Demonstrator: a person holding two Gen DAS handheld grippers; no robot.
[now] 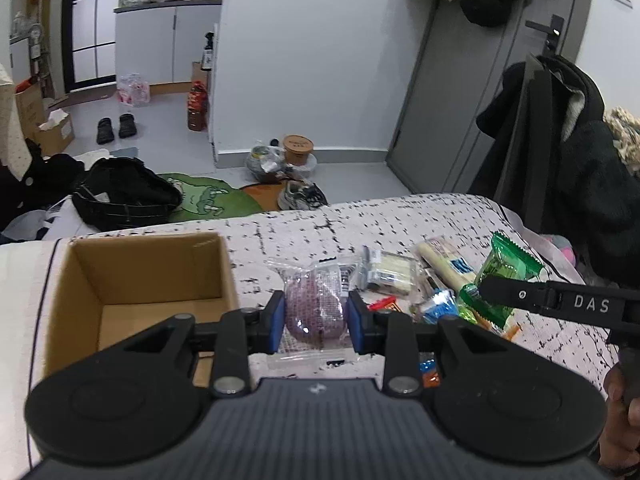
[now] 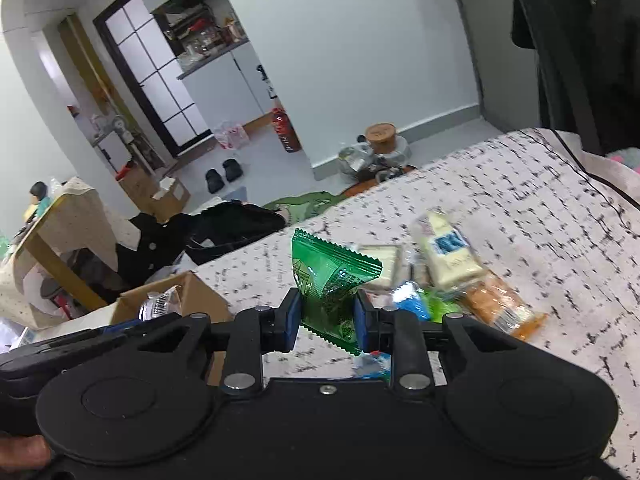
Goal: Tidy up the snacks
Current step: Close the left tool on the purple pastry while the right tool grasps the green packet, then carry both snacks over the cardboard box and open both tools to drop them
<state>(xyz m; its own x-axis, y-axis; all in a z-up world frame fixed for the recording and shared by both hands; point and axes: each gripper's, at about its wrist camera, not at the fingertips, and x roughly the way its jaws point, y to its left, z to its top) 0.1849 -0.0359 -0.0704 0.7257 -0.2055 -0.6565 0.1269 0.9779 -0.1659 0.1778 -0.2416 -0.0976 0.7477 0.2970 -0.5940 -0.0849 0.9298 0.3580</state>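
1. Clearly, both tongs carry snacks: the left tongs (image 1: 316,320) are clamped on a clear-wrapped purple pastry (image 1: 314,312), held just right of the open cardboard box (image 1: 140,276), probably for dropping in.
2. The right tongs (image 2: 326,320) pinch a green sachet (image 2: 330,280) above the bed (image 2: 540,220).
3. Remaining snack pile (image 1: 424,288) lies right of the box.

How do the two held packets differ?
The left tongs hold a clear packet with a pinkish-purple snack showing through; the right tongs hold an opaque green packet. The clear packet looks plump and rounded, the green packet flatter, with zigzag ends. Both are gripped across the middle, clear of the bedspread.
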